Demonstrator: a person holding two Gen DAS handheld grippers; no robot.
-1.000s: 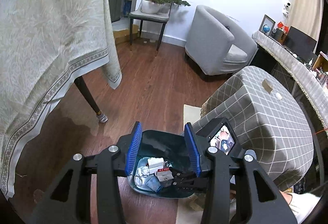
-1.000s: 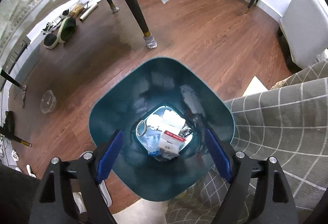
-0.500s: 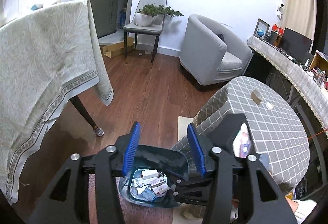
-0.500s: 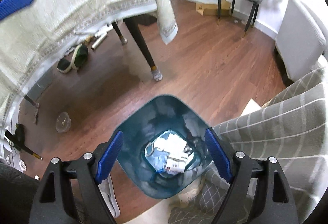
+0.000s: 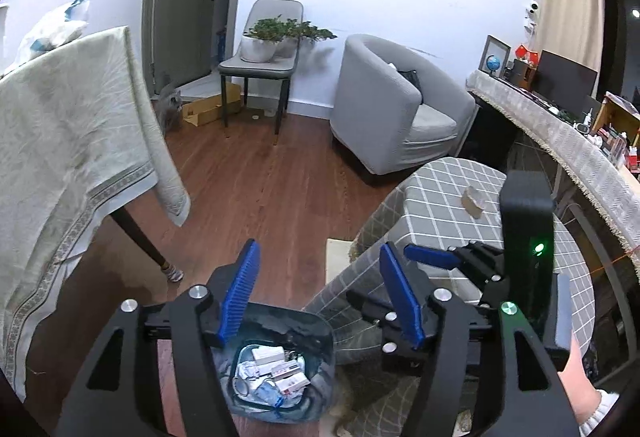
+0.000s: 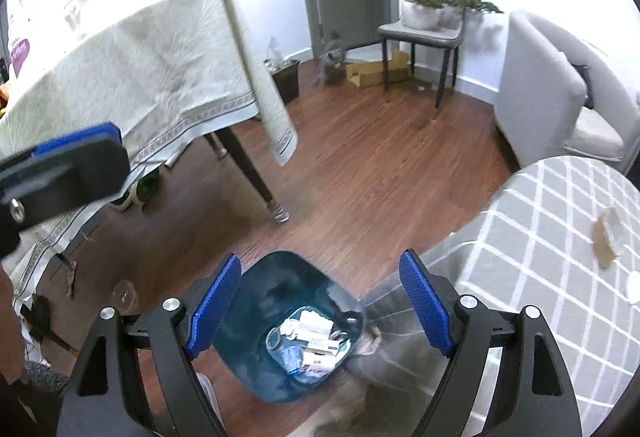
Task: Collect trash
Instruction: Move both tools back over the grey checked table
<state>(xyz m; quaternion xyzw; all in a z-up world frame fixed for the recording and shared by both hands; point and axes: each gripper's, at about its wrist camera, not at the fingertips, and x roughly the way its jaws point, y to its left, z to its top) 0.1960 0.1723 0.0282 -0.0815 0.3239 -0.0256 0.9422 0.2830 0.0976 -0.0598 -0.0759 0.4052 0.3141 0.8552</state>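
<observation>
A dark teal trash bin (image 5: 280,365) is standing on the wooden floor (image 5: 260,197), tucked just beside the low table draped in a grey checked cloth (image 5: 460,221), and it is sitting below and slightly ahead of both hand-held tools. In the left wrist view the left gripper (image 5: 320,297) is hanging above the bin with its blue-padded jaws parted to a middling width; they have just been opening, and nothing is lying between them, the bin's contents showing through the gap from farther down. Inside the bin, a heap of trash (image 5: 272,373) is resting at the bottom: small white and red cartons, crumpled paper and some clear wrapping. In the right wrist view the right gripper (image 6: 320,305) is hovering over the same bin (image 6: 288,333) with its jaws spread wide and holding nothing; the bin's opening is showing between and below its two blue pads, well apart from them. That right gripper is also appearing in the left view, off to the right above the checked cloth, with a hand (image 5: 576,369) gripping it from behind. On the checked tabletop a scrap of brown paper (image 6: 606,241) is lying to the right of the right gripper, not touched by either tool. A larger table under a pale patterned cloth (image 6: 140,77) is standing to the left.
</observation>
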